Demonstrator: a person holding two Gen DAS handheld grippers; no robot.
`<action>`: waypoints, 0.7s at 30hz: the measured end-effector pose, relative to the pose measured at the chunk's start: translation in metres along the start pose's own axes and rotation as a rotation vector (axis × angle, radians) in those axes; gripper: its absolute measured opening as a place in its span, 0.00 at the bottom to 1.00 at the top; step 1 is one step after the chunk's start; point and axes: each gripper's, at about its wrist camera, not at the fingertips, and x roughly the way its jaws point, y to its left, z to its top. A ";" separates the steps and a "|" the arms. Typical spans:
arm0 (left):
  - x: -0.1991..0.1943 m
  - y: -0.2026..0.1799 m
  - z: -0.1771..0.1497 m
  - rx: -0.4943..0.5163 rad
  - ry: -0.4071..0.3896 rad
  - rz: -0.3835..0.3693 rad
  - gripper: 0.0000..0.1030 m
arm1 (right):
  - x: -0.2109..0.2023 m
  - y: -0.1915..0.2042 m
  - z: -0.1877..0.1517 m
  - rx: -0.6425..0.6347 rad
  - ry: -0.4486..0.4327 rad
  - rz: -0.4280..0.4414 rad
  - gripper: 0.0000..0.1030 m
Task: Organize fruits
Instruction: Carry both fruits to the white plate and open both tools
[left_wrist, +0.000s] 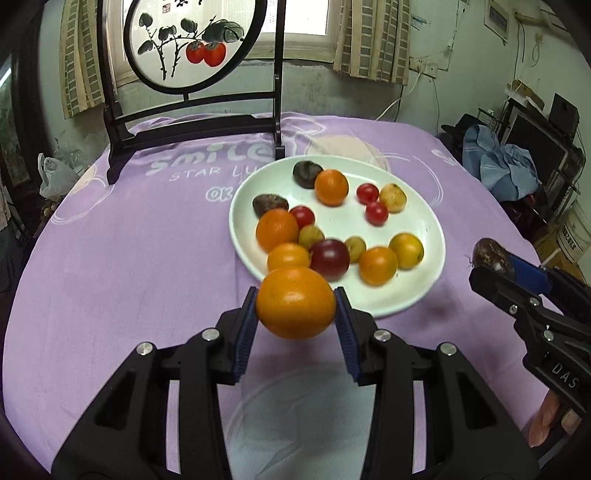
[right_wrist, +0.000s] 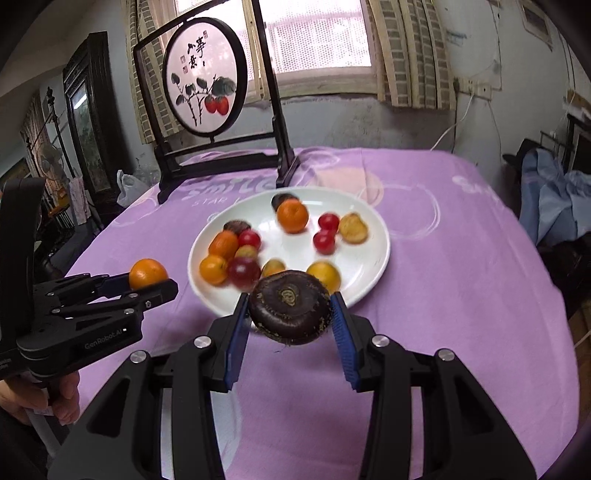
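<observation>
The left gripper (left_wrist: 295, 308) is clamped on an orange (left_wrist: 295, 302), held clear above the cloth (left_wrist: 129, 258) just short of the plate's (left_wrist: 424, 280) near rim. The right gripper (right_wrist: 290, 312) pinches a dark, flattish brown fruit (right_wrist: 290, 312) the same way – off the table, over the plate's near edge. The two tools sit side by side, apart, with bare cloth between and below them.

The white plate lies mid-table with its load spread loosely: oranges, cherry tomatoes (left_wrist: 376, 213), small yellow fruits, a plum (left_wrist: 330, 258), two more dark ones. Open purple cloth runs all round it, widest to the left and right. Behind it stands a dark-framed painted screen (left_wrist: 195, 48) – its foot (left_wrist: 279, 149) close to the plate's far rim. Beyond are curtains, a window and cluttered walls.
</observation>
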 end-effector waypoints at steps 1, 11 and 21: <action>0.003 -0.002 0.004 -0.001 -0.001 0.004 0.40 | 0.005 -0.002 0.005 -0.002 0.001 -0.003 0.42; 0.058 -0.017 0.039 -0.026 0.028 0.035 0.40 | 0.066 -0.022 0.028 0.023 0.053 -0.029 0.42; 0.083 -0.020 0.044 -0.024 0.033 0.049 0.40 | 0.098 -0.029 0.028 0.039 0.090 -0.017 0.42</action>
